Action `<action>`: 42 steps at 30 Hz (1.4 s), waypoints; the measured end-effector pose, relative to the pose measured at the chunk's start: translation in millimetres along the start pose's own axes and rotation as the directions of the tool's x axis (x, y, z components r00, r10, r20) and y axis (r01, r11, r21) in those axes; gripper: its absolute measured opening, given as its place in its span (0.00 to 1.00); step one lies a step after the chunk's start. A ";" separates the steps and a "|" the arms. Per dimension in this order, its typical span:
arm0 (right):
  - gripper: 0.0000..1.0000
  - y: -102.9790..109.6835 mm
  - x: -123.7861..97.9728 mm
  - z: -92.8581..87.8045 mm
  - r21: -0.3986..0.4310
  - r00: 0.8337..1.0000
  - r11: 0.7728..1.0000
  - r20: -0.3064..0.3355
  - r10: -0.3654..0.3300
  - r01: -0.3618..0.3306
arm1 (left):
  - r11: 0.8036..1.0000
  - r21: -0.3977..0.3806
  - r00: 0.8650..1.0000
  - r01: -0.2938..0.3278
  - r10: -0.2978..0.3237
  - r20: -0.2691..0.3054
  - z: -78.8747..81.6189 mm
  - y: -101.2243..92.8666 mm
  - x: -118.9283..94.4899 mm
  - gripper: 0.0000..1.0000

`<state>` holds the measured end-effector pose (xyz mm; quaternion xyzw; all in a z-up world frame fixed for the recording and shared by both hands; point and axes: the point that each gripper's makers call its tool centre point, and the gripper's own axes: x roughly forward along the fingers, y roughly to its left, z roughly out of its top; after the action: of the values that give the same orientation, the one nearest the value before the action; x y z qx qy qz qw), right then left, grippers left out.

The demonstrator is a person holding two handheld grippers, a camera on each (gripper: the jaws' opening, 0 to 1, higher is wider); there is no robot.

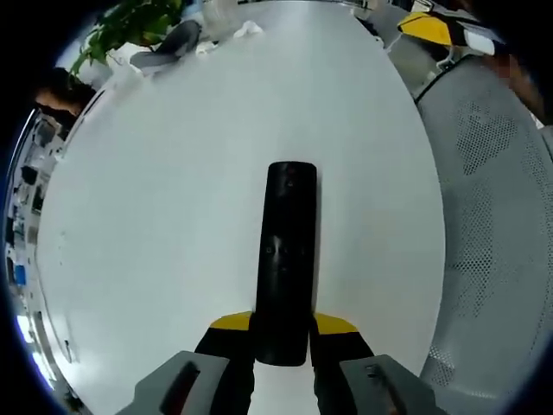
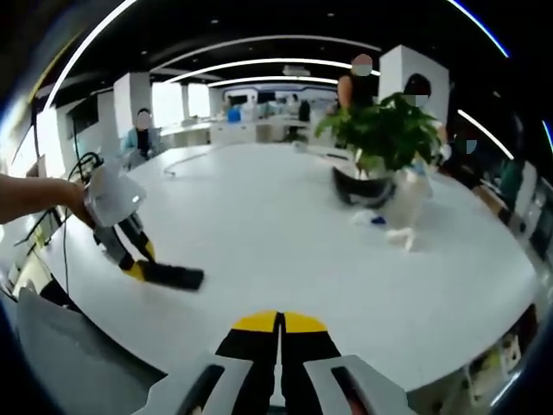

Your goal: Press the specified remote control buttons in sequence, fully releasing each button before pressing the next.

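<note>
The left gripper (image 1: 282,341) is pinching the remote (image 1: 286,259) near the table (image 1: 155,216) edge. The right gripper (image 2: 278,333) is hovering, jaws pressed together.

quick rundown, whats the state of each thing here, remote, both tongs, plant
remote control: lying flat on the white table, near end clamped between the left tongs, no button being pressed
left tongs: shut on the remote control, held by a person's hand
right tongs: shut, holding nothing, hanging above the table edge
potted plant: upright on the table, far side
</note>
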<state>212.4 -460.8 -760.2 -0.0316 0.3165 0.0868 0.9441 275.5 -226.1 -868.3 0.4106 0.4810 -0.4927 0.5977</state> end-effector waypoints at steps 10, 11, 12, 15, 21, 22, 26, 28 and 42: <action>0.00 1.6 0.0 -0.1 -0.004 1.000 1.000 -0.002 0.005 -0.005 | 1.000 -0.022 0.999 -0.005 0.006 0.042 -0.3 -4.3 -0.5 0.23; 0.00 1.8 0.0 0.2 -0.005 1.000 1.000 0.000 0.006 -0.006 | 1.000 -0.023 0.999 -0.006 0.007 0.044 -0.1 -4.7 -0.5 0.23; 0.00 1.9 -0.1 0.2 -0.005 1.000 1.000 0.000 0.007 -0.007 | 1.000 -0.023 0.999 -0.007 0.008 0.045 0.1 -5.4 -0.8 0.23; 0.00 3.3 -0.8 0.6 -0.006 1.000 1.000 0.001 0.012 -0.012 | 1.000 -0.024 0.999 -0.009 0.010 0.043 0.5 -9.3 -0.8 0.23; 0.00 4.9 -1.9 1.2 -0.008 1.000 1.000 0.006 0.020 -0.020 | 1.000 -0.025 0.999 -0.010 0.011 0.042 0.4 -14.0 -1.0 0.23; 0.00 5.2 -2.1 1.3 -0.010 1.000 1.000 0.007 0.021 -0.021 | 1.000 -0.030 0.999 -0.010 0.011 0.045 0.4 -15.0 -1.2 0.23; 0.00 4.4 -3.7 3.4 0.021 0.999 0.999 0.021 0.035 -0.036 | 0.999 -0.046 0.998 -0.012 0.015 0.056 -0.1 -21.0 -1.3 0.23; 0.00 3.4 -4.4 4.1 0.041 0.999 0.998 0.026 0.041 -0.042 | 0.999 -0.048 0.998 -0.015 0.018 0.064 -0.2 -25.0 -1.4 0.23; 0.00 15.3 -2.1 3.4 0.046 0.995 0.994 0.013 0.099 -0.100 | 0.997 -0.074 0.993 -0.020 0.029 0.114 -0.3 -45.9 -2.5 0.23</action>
<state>209.9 -445.6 -756.2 0.0066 0.3144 0.1264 0.9408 230.2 -233.5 -866.7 0.3655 0.4582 -0.4904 0.6449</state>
